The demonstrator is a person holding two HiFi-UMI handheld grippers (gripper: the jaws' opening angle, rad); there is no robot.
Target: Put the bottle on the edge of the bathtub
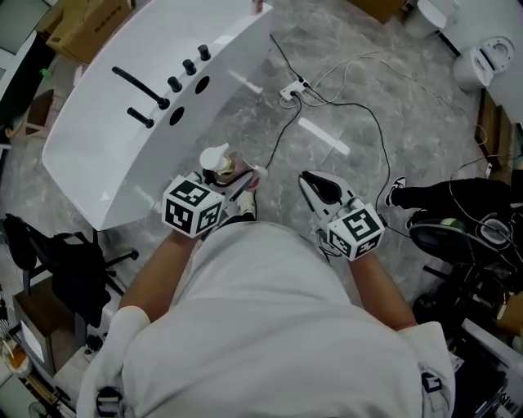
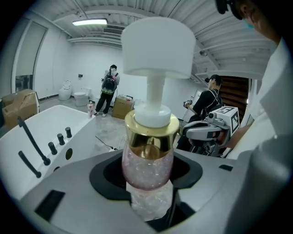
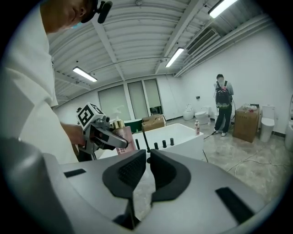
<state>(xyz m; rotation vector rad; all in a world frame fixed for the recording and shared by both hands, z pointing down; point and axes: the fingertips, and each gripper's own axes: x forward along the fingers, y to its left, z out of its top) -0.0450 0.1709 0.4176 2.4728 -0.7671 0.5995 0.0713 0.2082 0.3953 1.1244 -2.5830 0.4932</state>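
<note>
The bottle has a pink glittery body, a gold collar and a white pump head. My left gripper is shut on its body and holds it upright in the air, just off the near right side of the white bathtub. Black taps and a black spout stand on the tub's rim. My right gripper hangs to the right over the floor. Its jaws are shut with nothing between them. In the right gripper view, the left gripper with the bottle shows in front of the tub.
A power strip and cables lie on the marble floor beyond the grippers. Cardboard boxes sit behind the tub, and a small bottle stands on its far end. A toilet is at the top right. Black gear stands left, and a person's shoe shows right.
</note>
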